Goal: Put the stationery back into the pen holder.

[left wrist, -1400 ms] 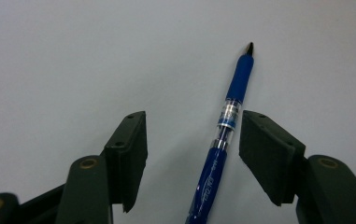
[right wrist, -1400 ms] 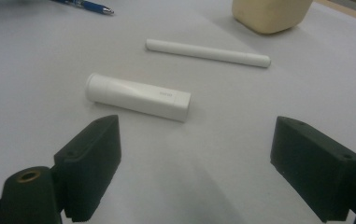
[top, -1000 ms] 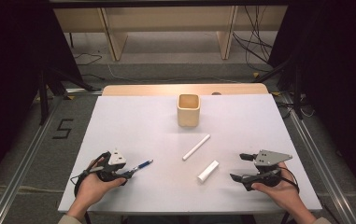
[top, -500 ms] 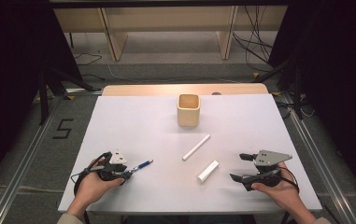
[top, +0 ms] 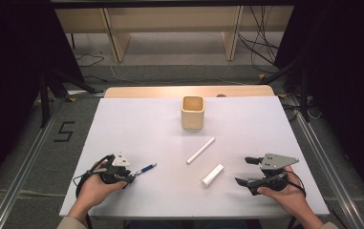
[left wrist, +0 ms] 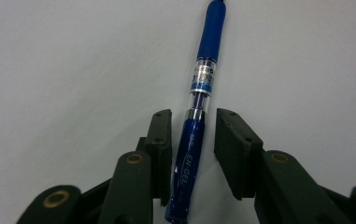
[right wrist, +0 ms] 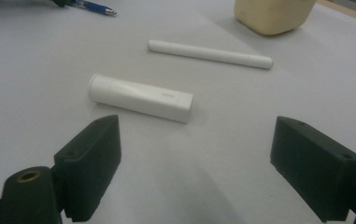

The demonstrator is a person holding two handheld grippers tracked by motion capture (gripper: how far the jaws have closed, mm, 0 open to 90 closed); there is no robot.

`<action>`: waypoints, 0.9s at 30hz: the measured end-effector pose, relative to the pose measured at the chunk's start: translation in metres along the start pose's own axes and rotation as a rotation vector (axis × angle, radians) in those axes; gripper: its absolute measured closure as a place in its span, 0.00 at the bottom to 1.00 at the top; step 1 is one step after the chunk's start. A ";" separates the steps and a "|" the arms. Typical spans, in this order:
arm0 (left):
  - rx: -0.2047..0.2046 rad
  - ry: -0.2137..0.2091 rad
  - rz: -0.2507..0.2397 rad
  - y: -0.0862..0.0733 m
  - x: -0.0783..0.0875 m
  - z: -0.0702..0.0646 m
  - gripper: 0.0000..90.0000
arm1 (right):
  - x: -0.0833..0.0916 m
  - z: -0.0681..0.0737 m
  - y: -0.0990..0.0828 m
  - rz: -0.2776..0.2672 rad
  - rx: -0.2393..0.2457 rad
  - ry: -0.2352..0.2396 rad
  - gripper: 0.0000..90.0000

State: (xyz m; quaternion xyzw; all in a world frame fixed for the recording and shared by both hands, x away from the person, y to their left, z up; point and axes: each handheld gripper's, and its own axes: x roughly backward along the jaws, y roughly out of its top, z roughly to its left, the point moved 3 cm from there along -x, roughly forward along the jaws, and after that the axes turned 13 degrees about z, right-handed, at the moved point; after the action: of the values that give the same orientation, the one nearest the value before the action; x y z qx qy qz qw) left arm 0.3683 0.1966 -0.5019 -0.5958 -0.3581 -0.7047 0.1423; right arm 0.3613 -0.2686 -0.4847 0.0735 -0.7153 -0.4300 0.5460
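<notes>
A blue pen (left wrist: pixel 199 93) lies on the white table (top: pixel 136 129) at the front left, its rear half between the jaws of my left gripper (left wrist: pixel 194 116). Those jaws have just been closing. One pad sits against the barrel, while a narrow gap still separates the other pad from it. From the high view, the pen (top: pixel 146 168) sticks out to the right of the left gripper (top: pixel 131 176). At the front right, my right gripper (top: pixel 244 171) rests wide open with nothing in it. A short white tube (right wrist: pixel 140 98) lies just ahead of the right gripper (right wrist: pixel 196 130).
A long white stick (top: pixel 200 150) lies slantwise mid-table, with the short white tube (top: pixel 212 175) nearer the front. A cream square cup (top: pixel 192 112) stands upright toward the back. Beyond the table's far edge are wooden shelf legs and cables on the floor.
The left gripper's jaws look slightly narrower around the pen's end. Both hands, the pen and the white items stay where they were.
</notes>
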 end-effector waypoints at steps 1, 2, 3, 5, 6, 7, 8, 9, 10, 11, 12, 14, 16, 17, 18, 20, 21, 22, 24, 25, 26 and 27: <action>0.003 0.000 0.000 0.000 0.000 0.000 0.75 | 0.000 0.000 0.000 -0.002 0.002 0.000 0.19; 0.000 -0.004 0.005 0.000 0.000 0.000 0.75 | 0.000 0.000 0.000 0.000 0.000 0.001 0.19; 0.000 -0.006 0.007 0.001 0.000 -0.001 0.76 | 0.000 0.000 0.000 0.000 0.000 0.001 0.19; -0.005 -0.009 0.010 0.001 0.000 0.000 0.77 | 0.000 0.000 0.000 0.000 0.001 0.001 0.19; -0.008 -0.009 0.012 0.001 0.000 0.000 0.77 | 0.000 0.000 0.000 0.000 0.001 0.001 0.19; -0.008 -0.010 0.014 0.002 0.000 0.000 0.78 | 0.000 0.000 0.000 -0.001 0.000 0.001 0.19; -0.006 -0.011 0.016 0.002 0.000 0.000 0.78 | 0.000 0.000 0.000 -0.001 0.000 0.001 0.19; -0.004 -0.011 0.017 0.002 0.000 0.000 0.78 | 0.000 0.000 0.000 -0.001 0.001 0.001 0.19; -0.002 -0.014 0.019 0.002 0.000 0.000 0.78 | 0.001 0.000 0.000 0.001 0.001 0.001 0.19; 0.008 -0.019 0.016 0.002 0.000 0.000 0.79 | 0.001 0.001 0.000 0.002 0.002 0.003 0.19; 0.010 -0.018 0.020 0.002 0.000 0.000 0.79 | 0.001 0.000 0.000 0.000 0.002 0.001 0.19; 0.018 -0.019 0.022 0.002 0.000 0.001 0.80 | 0.001 0.001 0.000 -0.001 0.003 0.003 0.19; 0.021 -0.023 0.028 0.003 0.000 0.001 0.80 | 0.001 0.001 0.000 0.000 0.002 0.001 0.19; 0.021 -0.025 0.028 0.003 0.000 0.001 0.81 | 0.001 0.001 0.000 0.001 0.002 0.002 0.19; 0.024 -0.030 0.029 0.003 0.000 0.001 0.82 | 0.001 0.001 0.000 0.002 0.002 0.003 0.19; 0.023 -0.031 0.029 0.003 0.000 0.001 0.83 | 0.001 0.001 0.000 0.000 0.002 0.004 0.19; 0.022 -0.033 0.030 0.003 0.000 0.001 0.83 | 0.001 0.001 0.000 -0.001 0.003 0.004 0.19; 0.021 -0.033 0.030 0.004 0.000 0.001 0.83 | 0.000 0.001 0.000 -0.002 0.005 0.004 0.19; 0.019 -0.032 0.031 0.004 0.000 0.002 0.84 | 0.000 0.001 0.000 -0.002 0.002 0.003 0.19; 0.015 -0.032 0.034 0.004 0.000 0.002 0.84 | 0.001 0.001 0.000 -0.002 0.002 0.004 0.19; 0.010 -0.033 0.037 0.004 0.000 0.001 0.84 | 0.001 0.001 0.000 -0.002 0.002 0.004 0.19; 0.012 -0.034 0.035 0.004 0.000 0.001 0.85 | 0.001 0.001 0.000 -0.002 0.005 0.006 0.19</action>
State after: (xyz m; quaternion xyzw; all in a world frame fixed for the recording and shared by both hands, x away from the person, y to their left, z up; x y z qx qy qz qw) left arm 0.3716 0.1945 -0.5004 -0.6130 -0.3543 -0.6896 0.1520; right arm 0.3604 -0.2683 -0.4841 0.0768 -0.7146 -0.4288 0.5474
